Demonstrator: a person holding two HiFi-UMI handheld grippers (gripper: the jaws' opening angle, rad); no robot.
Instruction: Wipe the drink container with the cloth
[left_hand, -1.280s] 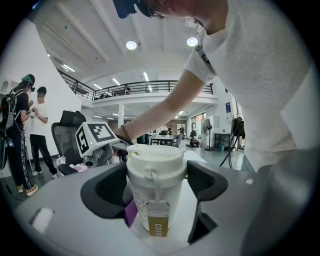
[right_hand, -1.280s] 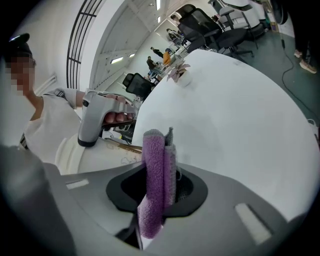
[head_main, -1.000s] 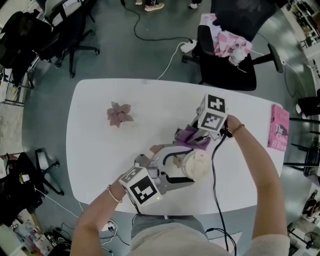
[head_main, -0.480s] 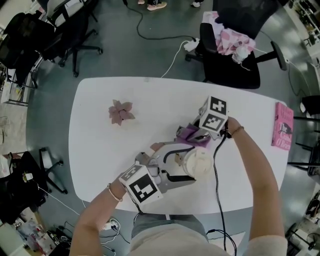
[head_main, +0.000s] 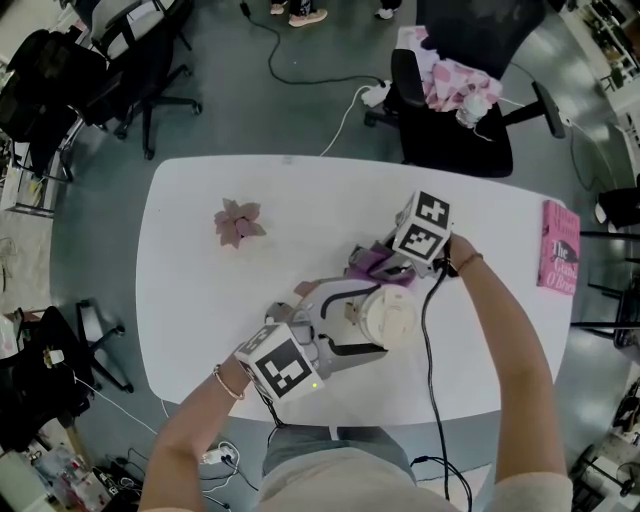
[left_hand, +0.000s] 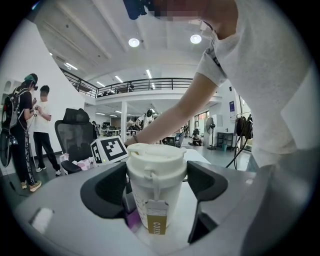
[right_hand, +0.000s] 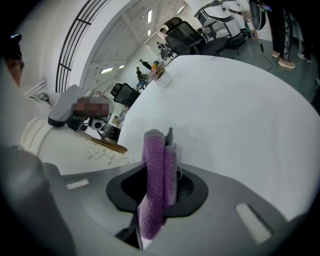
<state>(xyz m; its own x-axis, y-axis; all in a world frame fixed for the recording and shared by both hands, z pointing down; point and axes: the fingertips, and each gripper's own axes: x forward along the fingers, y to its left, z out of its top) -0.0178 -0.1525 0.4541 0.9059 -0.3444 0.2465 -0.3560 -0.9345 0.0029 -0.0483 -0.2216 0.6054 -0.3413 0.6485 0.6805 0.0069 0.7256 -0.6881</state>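
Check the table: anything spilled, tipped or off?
Nothing stands out. The lidded cup stands upright in the left tongs, no spill visible; the purple cloth is pinched in the right tongs beside it.

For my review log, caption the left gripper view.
Left gripper holds the lidded coffee cup upright between its jaws, purple cloth beside its base.

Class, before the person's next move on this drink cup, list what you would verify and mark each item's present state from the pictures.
1. The cup stands upright on the table: ok.
2. The lid is seated on the cup: ok.
3. The left gripper has its jaws against both sides of the cup: ok.
4. The right gripper is clamped on the purple cloth: ok.
5. The purple cloth touches the cup wall: cannot tell.
6. The pink flower lies well apart from the cup: ok.
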